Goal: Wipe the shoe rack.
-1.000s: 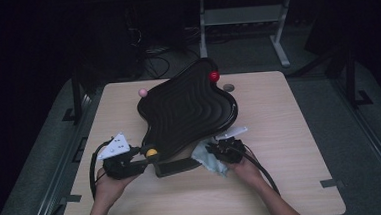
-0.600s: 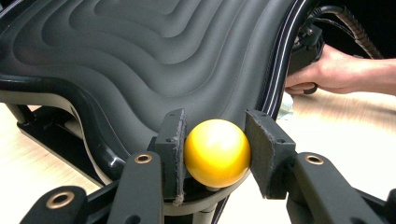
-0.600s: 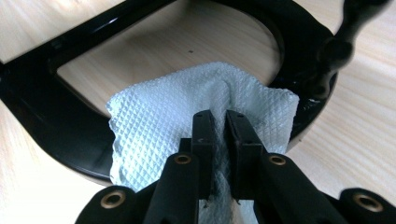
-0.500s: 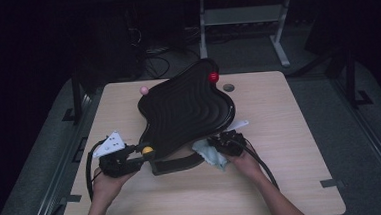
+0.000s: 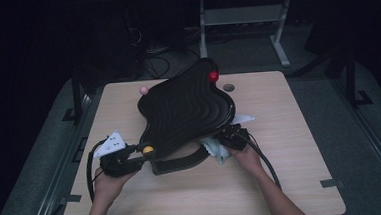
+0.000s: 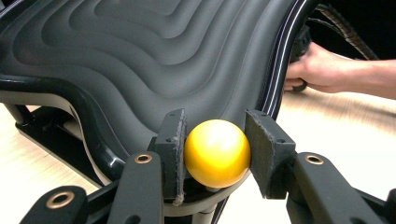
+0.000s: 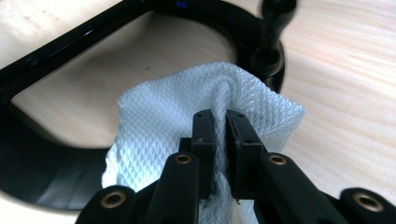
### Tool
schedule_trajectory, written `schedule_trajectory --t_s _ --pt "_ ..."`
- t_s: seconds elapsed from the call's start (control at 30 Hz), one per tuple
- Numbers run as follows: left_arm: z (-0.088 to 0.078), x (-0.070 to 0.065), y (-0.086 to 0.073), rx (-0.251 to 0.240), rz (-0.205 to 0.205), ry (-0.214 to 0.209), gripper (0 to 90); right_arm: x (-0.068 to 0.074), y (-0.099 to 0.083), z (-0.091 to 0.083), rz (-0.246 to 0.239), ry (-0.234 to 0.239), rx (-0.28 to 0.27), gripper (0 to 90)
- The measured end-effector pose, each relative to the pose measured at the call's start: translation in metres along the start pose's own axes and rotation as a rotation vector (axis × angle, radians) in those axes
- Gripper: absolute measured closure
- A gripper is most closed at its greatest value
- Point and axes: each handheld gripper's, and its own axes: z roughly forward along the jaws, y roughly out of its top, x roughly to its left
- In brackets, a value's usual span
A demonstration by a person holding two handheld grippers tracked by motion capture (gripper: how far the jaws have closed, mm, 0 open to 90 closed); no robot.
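One yellow ball (image 6: 217,153) between left gripper (image 6: 215,149) pads

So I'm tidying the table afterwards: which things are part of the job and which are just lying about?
In use:
- yellow ball, between the left gripper fingers
- white cloth, pinched by the right gripper
- black wavy board and its base frame

Lying about:
- pink ball
- red ball
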Motion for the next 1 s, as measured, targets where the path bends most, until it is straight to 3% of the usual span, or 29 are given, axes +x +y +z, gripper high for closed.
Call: schedule_trajectory --t_s 0.07,0.1,0.13,0.3,0.37,0.43,0.47,0.53,0.73,0.8,0.87,0.93,1.0 --pt "0.000 0.000 0.000 -0.002 -0.001 0.000 59.9 0.004 -0.002 -0.002 -0.008 0.017 0.005 82.2" --pt "0.000 0.000 -0.001 -0.004 -0.001 -0.002 59.9 0.012 -0.005 -0.005 -0.044 0.056 0.006 82.2" --pt "0.000 0.000 -0.001 -0.005 -0.001 -0.001 59.8 0.015 -0.005 -0.005 -0.072 0.046 0.011 82.2" --pt "0.003 -0.002 0.001 -0.002 0.002 0.004 59.8 0.002 0.002 0.003 -0.035 0.013 -0.003 82.2" --pt "0.003 -0.002 0.000 -0.005 -0.001 0.005 59.8 0.004 0.000 0.001 -0.012 0.012 0.000 82.2" --pt "0.003 -0.002 0.000 -0.009 -0.007 0.003 59.8 0.009 -0.004 -0.003 -0.011 0.053 0.005 82.3" --pt "0.003 -0.002 0.000 -0.009 -0.005 0.003 59.9 0.016 -0.008 -0.005 -0.035 0.070 0.001 82.3" --pt "0.003 -0.002 0.000 -0.010 -0.005 0.004 59.9 0.020 -0.008 -0.005 -0.068 0.064 0.006 82.2" --pt "0.007 -0.004 0.002 -0.009 -0.002 0.010 59.8 0.012 -0.007 -0.001 -0.028 0.045 -0.013 82.2" --pt "0.007 -0.004 0.001 -0.013 -0.006 0.010 59.8 0.026 -0.011 -0.004 -0.060 0.095 0.033 82.2" --pt "0.007 -0.004 0.001 -0.015 -0.009 0.010 59.9 0.034 -0.012 -0.005 -0.130 0.071 0.035 82.0" --pt "0.008 -0.004 0.001 -0.018 -0.012 0.010 59.8 0.031 -0.010 -0.005 -0.117 0.073 0.042 82.0" --pt "0.011 -0.007 0.002 -0.023 -0.013 0.014 59.8 0.017 -0.008 -0.005 -0.049 0.049 0.015 82.1"
